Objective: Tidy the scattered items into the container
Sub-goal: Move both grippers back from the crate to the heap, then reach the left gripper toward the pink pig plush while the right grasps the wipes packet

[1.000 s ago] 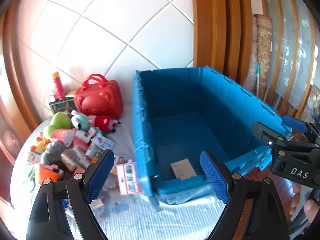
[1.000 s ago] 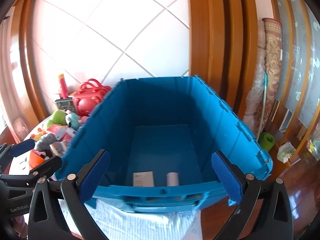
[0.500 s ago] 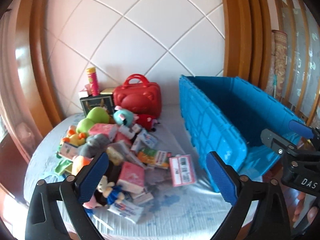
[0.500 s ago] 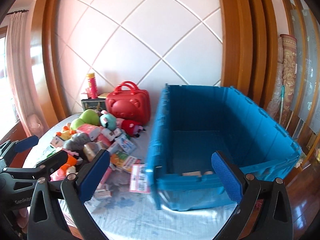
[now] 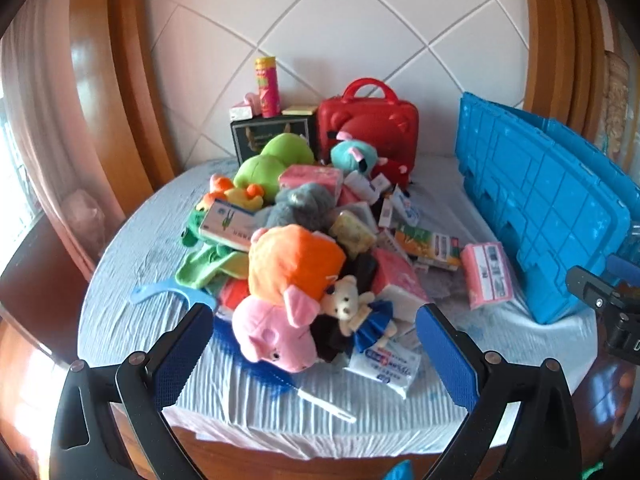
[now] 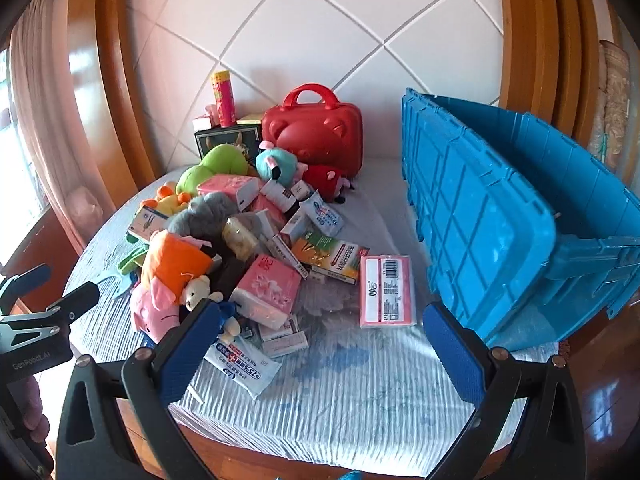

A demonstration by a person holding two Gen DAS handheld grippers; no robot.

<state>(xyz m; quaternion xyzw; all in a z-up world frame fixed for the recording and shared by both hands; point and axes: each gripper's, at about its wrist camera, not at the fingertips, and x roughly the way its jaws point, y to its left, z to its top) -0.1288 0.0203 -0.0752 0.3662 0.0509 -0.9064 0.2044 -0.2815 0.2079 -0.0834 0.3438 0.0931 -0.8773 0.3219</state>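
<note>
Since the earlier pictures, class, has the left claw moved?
Yes. The left claw has swung left, away from the blue crate, and now faces the toy pile around the pink pig plush. Its jaws stand open, nothing between them.

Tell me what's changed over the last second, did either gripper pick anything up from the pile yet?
No. Both grippers swung away from the blue crate toward the toy pile and came lower. The left gripper now faces the pink pig plush; its jaws have just been opening, nothing between them. The right gripper is open and empty, facing the pink tissue pack. The pile and crate lie as before.
</note>
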